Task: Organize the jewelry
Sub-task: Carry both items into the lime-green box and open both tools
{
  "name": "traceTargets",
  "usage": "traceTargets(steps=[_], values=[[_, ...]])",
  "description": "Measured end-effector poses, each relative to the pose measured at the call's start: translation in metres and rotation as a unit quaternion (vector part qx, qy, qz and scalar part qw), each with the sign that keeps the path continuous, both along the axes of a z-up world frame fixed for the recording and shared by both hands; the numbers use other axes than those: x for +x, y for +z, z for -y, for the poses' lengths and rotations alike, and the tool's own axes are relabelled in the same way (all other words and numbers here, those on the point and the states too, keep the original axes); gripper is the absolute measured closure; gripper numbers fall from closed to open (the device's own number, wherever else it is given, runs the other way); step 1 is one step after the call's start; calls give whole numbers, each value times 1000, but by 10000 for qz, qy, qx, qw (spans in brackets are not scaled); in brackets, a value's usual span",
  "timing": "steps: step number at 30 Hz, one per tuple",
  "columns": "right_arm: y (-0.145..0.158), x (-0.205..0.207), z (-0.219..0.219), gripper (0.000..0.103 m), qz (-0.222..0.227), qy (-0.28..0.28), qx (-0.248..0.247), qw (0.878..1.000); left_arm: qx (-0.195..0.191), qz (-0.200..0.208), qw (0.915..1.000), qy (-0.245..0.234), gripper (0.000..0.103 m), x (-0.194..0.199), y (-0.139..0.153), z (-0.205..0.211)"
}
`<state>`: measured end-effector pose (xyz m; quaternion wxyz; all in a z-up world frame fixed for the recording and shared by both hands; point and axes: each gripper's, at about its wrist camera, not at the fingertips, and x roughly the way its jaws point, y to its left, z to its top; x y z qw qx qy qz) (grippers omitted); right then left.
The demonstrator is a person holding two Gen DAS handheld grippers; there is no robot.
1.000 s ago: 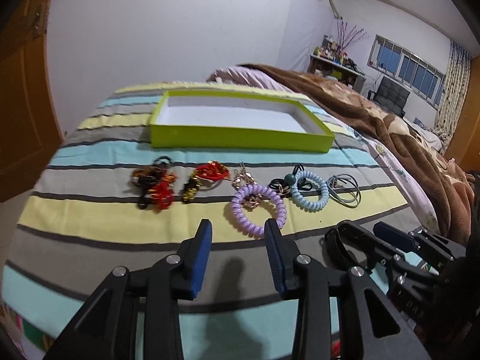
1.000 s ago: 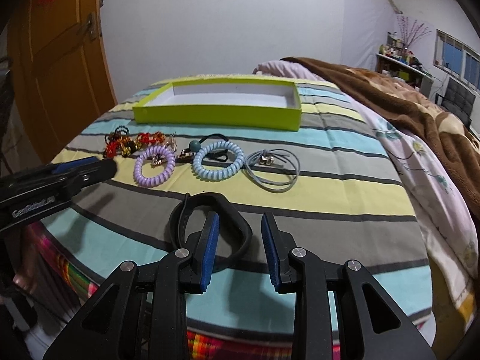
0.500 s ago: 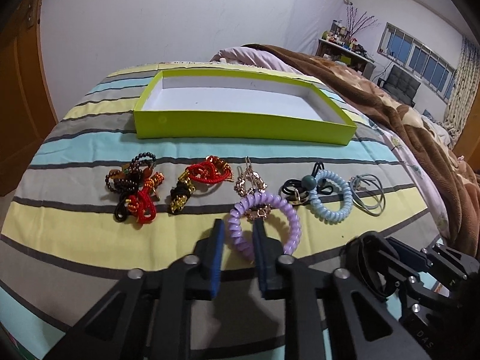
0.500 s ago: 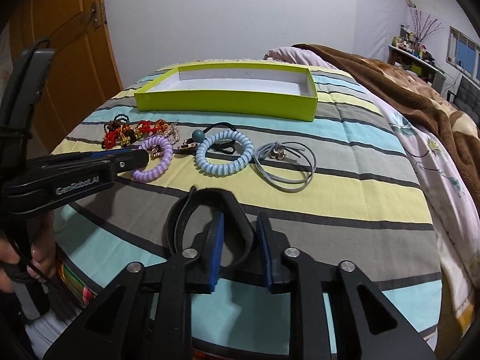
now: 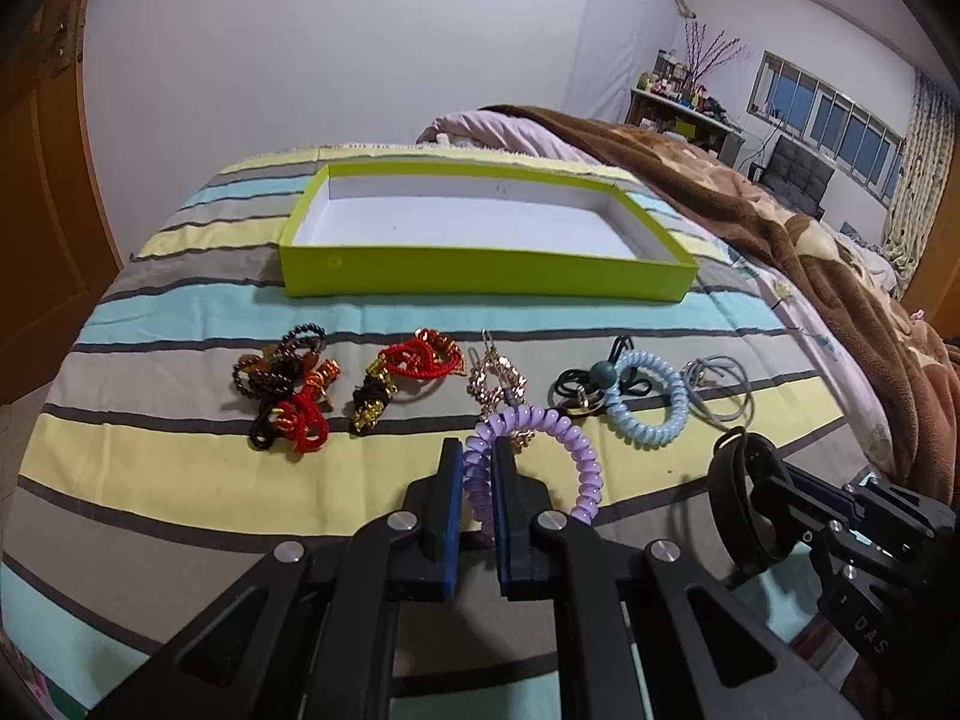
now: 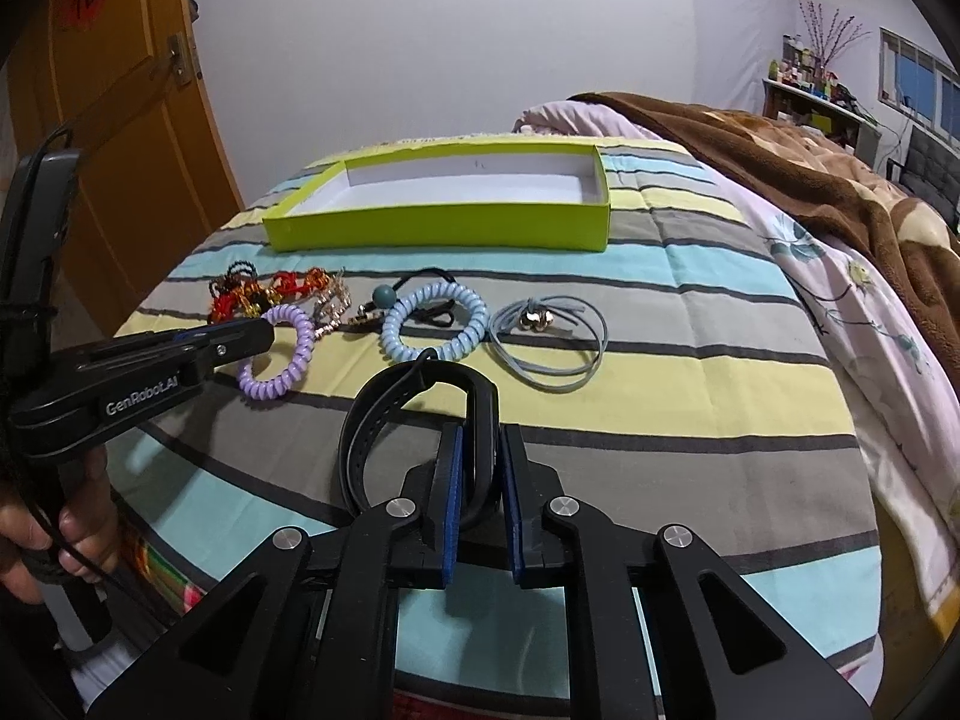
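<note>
My left gripper [image 5: 478, 462] is shut on the left side of a purple coil hair tie [image 5: 579, 456], which lies on the striped bed; it also shows in the right wrist view [image 6: 288, 360]. My right gripper [image 6: 480, 450] is shut on a black wristband [image 6: 396, 408], also seen in the left wrist view [image 5: 735, 504]. An empty lime-green box [image 5: 486, 279] stands farther back [image 6: 444, 231]. A row of jewelry lies before it: dark bead bracelets [image 5: 282, 360], red-gold ties [image 5: 414, 363], a gold clip [image 5: 498, 378], a blue coil tie [image 5: 648, 402], a grey cord [image 5: 720, 387].
The striped bedspread [image 5: 180, 450] drops off at its front and left edges. A brown blanket [image 5: 780, 228] is heaped along the right side. A wooden door [image 6: 120, 120] stands to the left. The left gripper's body [image 6: 138, 372] lies left of the wristband.
Both grippers moved forward and closed: the left on the purple coil tie, the right on the black wristband.
</note>
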<state>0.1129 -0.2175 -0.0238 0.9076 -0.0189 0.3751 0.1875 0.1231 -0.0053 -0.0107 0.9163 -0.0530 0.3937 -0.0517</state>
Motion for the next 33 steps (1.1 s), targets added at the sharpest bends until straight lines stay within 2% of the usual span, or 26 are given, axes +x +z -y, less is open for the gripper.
traceTargets(steps=[8, 15, 24, 33], values=[[15, 4, -4, 91, 114, 61, 39, 9999, -120, 174, 9998, 10, 93, 1, 21, -10], [35, 32, -11, 91, 318, 57, 1, 9995, -8, 373, 9993, -15, 93, 17, 39, -16], [57, 93, -23, 91, 486, 2, -45, 9988, 163, 580, 9982, 11, 93, 68, 57, -28], [56, 172, -30, 91, 333, -115, -71, 9994, 244, 435, 9986, 153, 93, 141, 50, -44]])
